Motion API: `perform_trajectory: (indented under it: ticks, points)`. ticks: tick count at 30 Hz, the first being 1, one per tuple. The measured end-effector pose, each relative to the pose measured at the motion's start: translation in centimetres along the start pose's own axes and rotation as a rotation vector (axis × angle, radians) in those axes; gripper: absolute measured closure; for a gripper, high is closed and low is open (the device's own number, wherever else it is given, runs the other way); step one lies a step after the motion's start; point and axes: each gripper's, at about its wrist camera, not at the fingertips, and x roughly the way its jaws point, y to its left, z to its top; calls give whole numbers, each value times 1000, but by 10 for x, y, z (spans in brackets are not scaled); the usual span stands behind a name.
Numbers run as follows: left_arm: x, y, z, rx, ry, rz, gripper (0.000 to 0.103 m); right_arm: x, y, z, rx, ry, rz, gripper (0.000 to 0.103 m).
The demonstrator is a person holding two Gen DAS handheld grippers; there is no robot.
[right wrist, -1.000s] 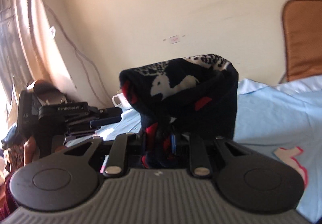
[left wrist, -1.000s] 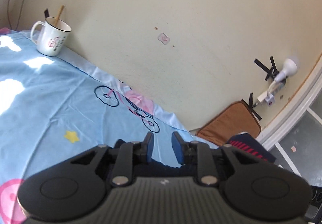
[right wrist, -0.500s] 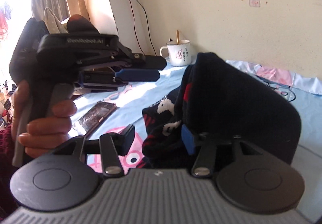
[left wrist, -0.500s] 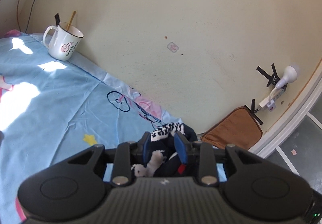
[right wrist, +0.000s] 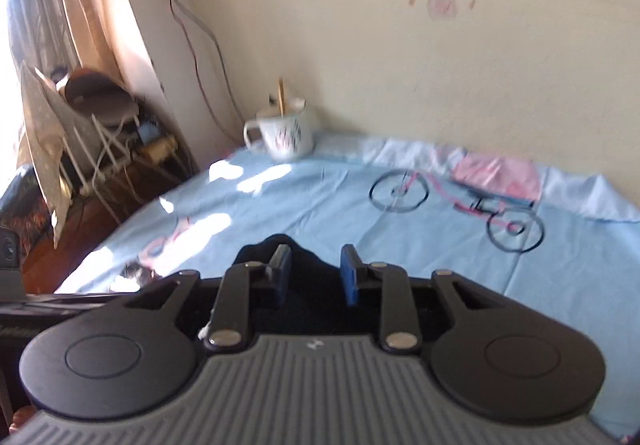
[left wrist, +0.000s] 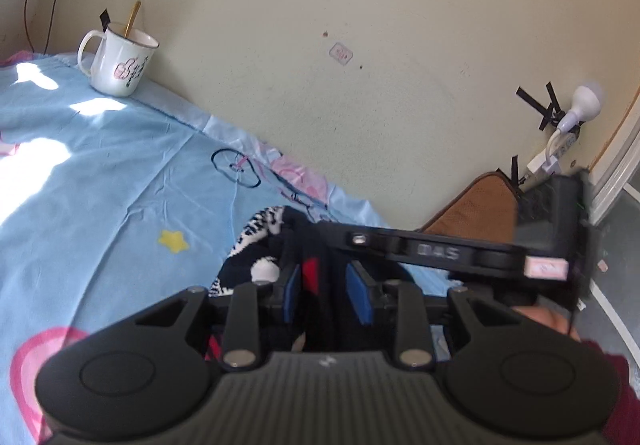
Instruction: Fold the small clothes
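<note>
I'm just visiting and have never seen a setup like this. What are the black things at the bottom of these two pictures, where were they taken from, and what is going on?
There is no robot. A person holds hand-held tongs in each hand, each with a camera looking forward along its two blue-padded fingers. One picture is from the left tongs, the other from the right tongs. Both look over a light blue sheet printed with a bicycle, with a white mug by the wall. A small dark knitted garment, patterned red and white, lies between the left tongs' pads, which seem to pinch it. The right tongs' jaws are closing, with dark cloth between them; whether they grip it is unclear. The black bar crossing the left picture is the other tool.
</note>
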Motion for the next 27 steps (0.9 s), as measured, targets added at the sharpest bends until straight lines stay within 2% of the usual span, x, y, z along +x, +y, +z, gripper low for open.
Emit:
perform_trajectory:
  ticks: [1, 3, 4, 6, 7, 9, 10, 12, 13, 14, 15, 16, 18, 19, 20, 21, 23, 25, 27]
  points:
    - [2, 2, -6, 0, 28, 4, 77, 21, -3, -5, -19, 96, 8, 71]
    - [5, 4, -17, 14, 59, 15, 78, 37, -2, -17, -99, 98, 10, 71]
    - [4, 4, -21, 32, 59, 19, 78, 36, -5, -16, -51, 115, 26, 71]
    - [4, 2, -24, 46, 64, 29, 78, 32, -5, -16, -45, 122, 29, 71]
    - [5, 3, -24, 39, 69, 33, 79, 29, -4, -18, -47, 109, 27, 71]
    - [7, 7, -21, 7, 78, 51, 87, 24, -3, -23, -46, 66, 20, 71]
    - [8, 11, -20, -19, 83, 53, 95, 21, -2, -26, -44, 31, 15, 71]
    - [9, 22, -19, -81, 99, 50, 95, 9, -1, -31, -37, -37, 8, 69]
    - [5, 25, -17, -104, 102, 50, 96, 1, -2, -32, -16, -72, 9, 66]
    - [2, 24, -16, -100, 100, 60, 96, -9, -2, -33, 12, -104, 17, 58]
    - [-2, 20, -14, -81, 92, 74, 96, -21, -4, -35, 46, -141, 30, 47]
    - [-7, 14, -11, -55, 74, 82, 95, -32, -7, -39, 73, -175, 40, 44]
    - [-18, 4, -3, -3, 30, 71, 77, -57, -15, -50, 129, -244, 58, 41]
    - [-22, -1, 3, 15, 2, 72, 46, -68, -21, -57, 163, -270, 63, 39]
    - [-24, -5, 8, 35, -28, 83, 14, -76, -27, -65, 196, -287, 62, 33]
    - [-24, -11, 13, 61, -57, 99, 3, -83, -34, -74, 239, -299, 56, 27]
    - [-17, -18, 19, 135, -59, 109, 0, -92, -47, -93, 315, -300, 53, 22]
    - [1, -21, 21, 193, -4, 114, 0, -96, -57, -111, 386, -277, 61, 20]
    - [21, -17, 19, 199, 72, 122, 0, -94, -62, -124, 433, -251, 67, 20]
